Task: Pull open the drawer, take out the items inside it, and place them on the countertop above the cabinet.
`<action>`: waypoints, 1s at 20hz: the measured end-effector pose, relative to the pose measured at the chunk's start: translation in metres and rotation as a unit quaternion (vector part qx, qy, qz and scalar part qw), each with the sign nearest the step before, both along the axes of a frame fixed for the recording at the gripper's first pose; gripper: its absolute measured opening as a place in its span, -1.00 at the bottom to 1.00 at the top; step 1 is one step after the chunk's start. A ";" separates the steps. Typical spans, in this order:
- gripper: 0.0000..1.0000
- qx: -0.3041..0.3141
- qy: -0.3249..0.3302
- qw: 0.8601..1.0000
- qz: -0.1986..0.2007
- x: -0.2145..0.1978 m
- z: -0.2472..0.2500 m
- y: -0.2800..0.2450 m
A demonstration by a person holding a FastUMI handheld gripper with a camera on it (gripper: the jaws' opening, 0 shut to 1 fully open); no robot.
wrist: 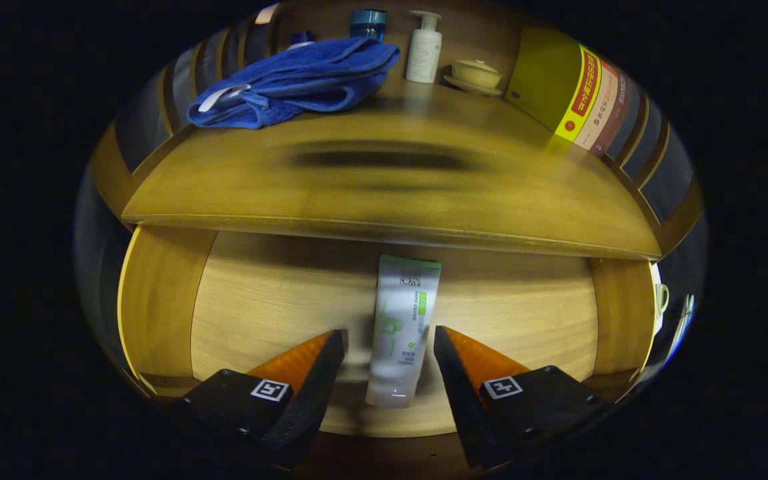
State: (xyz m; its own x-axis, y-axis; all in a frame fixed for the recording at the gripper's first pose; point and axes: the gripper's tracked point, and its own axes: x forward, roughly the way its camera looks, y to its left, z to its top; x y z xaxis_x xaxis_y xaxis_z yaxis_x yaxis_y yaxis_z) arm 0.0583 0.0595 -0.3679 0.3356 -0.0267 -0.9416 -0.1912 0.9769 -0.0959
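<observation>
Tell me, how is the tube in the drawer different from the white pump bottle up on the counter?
The tube lies flat in the open drawer between the open gripper fingers; the pump bottle stands upright on the countertop. The tube has a green end; the bottle has a pump top. Both are mostly white.

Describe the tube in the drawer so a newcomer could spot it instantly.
Below the wooden countertop, the open drawer holds one item. The tube lies lengthwise between the open gripper fingers, untouched: white with green markings and a green end, flat, unlike the upright pump bottle above.
</observation>
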 end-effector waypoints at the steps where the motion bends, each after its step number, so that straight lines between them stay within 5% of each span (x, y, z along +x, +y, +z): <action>1: 0.71 0.000 0.006 1.000 -0.003 -0.001 -0.003 -0.001; 9: 0.52 0.006 0.059 0.998 -0.034 -0.014 -0.021 -0.013; 15: -0.06 0.036 0.032 0.997 -0.060 -0.001 -0.003 -0.009; 20: -0.19 0.043 0.033 0.996 -0.075 0.003 0.019 0.000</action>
